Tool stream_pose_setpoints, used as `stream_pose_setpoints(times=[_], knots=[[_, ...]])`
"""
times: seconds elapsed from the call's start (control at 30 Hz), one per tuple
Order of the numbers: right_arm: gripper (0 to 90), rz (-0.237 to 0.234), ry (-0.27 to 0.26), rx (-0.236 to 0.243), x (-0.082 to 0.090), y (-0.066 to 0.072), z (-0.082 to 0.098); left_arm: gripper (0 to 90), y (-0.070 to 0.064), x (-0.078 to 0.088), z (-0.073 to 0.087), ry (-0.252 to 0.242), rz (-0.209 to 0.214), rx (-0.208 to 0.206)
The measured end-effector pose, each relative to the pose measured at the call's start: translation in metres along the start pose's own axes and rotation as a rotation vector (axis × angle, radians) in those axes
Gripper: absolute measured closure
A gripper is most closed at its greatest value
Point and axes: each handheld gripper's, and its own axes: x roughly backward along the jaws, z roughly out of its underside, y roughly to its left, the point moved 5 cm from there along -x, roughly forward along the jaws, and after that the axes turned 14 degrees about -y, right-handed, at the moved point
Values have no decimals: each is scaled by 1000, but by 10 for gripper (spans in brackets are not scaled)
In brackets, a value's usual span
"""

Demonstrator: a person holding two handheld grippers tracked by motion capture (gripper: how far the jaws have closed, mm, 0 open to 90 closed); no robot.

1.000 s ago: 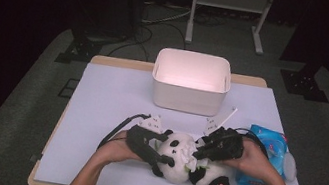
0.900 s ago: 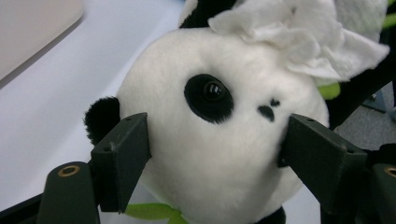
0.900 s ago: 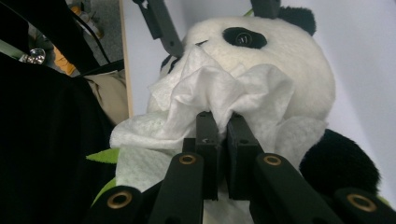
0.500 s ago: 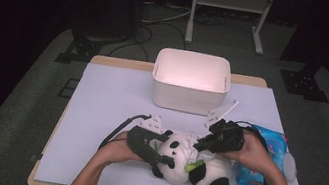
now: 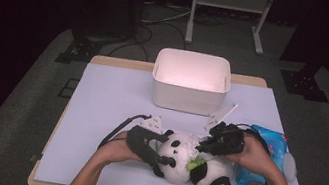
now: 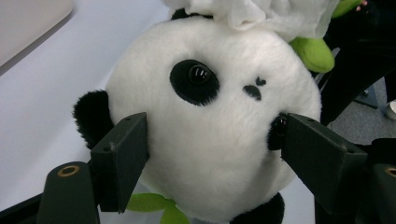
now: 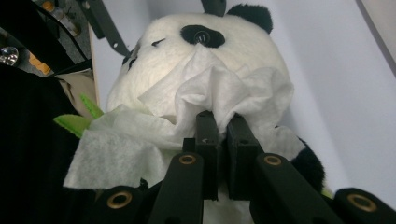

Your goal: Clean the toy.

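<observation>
I am wiping the panda toy (image 5: pixel 186 163), which lies on its back on the lilac table cover (image 5: pixel 101 92), in front of the white bin (image 5: pixel 191 80). Left of the panda, my left claw (image 5: pixel 163 149) is clenched around its round head, one pad on each cheek, pinning it so it cannot roll. From the panda's right side my right claw (image 5: pixel 201 147) has its jaws pinched tight on a crumpled white wipe (image 7: pixel 205 100), and the wipe is pressed against the panda's face, draped over the muzzle and down toward the green leaf (image 7: pixel 77 122) at its neck.

I judge the wiping step to be under way. The next move calls for dragging the wipe across the fur with light pressure while my left claw holds firm, and for keeping the pinch closed so the wipe does not slip out.

Behind the panda the bin stands open and looks empty. To the panda's right, touching its flank, lies a blue wipes packet (image 5: pixel 258 159), partly under my right hand. A white stick-like thing (image 5: pixel 221 116) lies between the panda and the bin. Nothing blocks the stroke, though the packet crowds my right wrist.
</observation>
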Motion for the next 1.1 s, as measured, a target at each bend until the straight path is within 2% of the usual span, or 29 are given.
stream_pose_setpoints(times=[0.2, 0.47, 0.6, 0.9, 1.1], knots=[[853, 26, -15, 45, -1, 14, 5, 225, 0, 1, -5, -6, 4, -1], [853, 19, -7, 73, -1, 26, 6, 225, 1, 0, -16, -29, 6, -2], [853, 17, 3, 78, 0, 30, 6, 232, -2, -4, -16, -20, 23, -7], [852, 0, 1, 71, 6, 27, -2, 247, -3, -4, -13, -15, 31, -11], [852, 1, -37, 65, 13, 19, -16, 247, -4, -4, -13, -10, 33, -14]])
